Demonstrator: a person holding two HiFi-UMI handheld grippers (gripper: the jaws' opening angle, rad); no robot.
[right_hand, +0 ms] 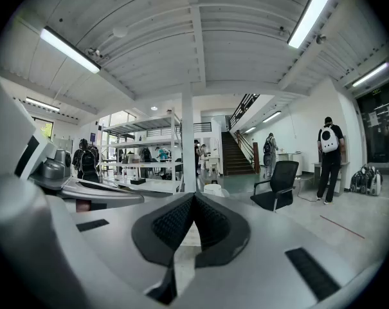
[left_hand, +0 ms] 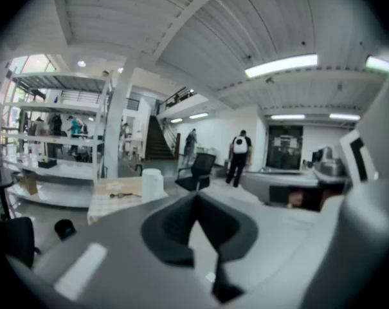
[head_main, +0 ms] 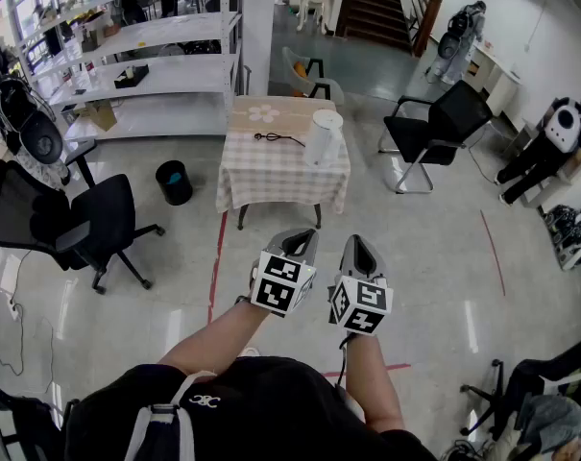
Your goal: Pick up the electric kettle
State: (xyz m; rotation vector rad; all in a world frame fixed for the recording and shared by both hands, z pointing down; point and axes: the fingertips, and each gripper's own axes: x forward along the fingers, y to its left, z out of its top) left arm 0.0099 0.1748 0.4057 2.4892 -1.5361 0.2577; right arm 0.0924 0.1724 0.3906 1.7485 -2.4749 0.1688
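The pick-up is not yet beginning: the electric kettle (head_main: 321,138) is standing untouched on the right side of the table (head_main: 271,182), well apart from the left gripper (head_main: 305,235) and right gripper (head_main: 358,242), both pointing toward it with jaws closed on nothing.

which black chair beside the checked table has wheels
The left chair, by the black bin: it has a star base on casters. The right chair stands on a chrome frame.
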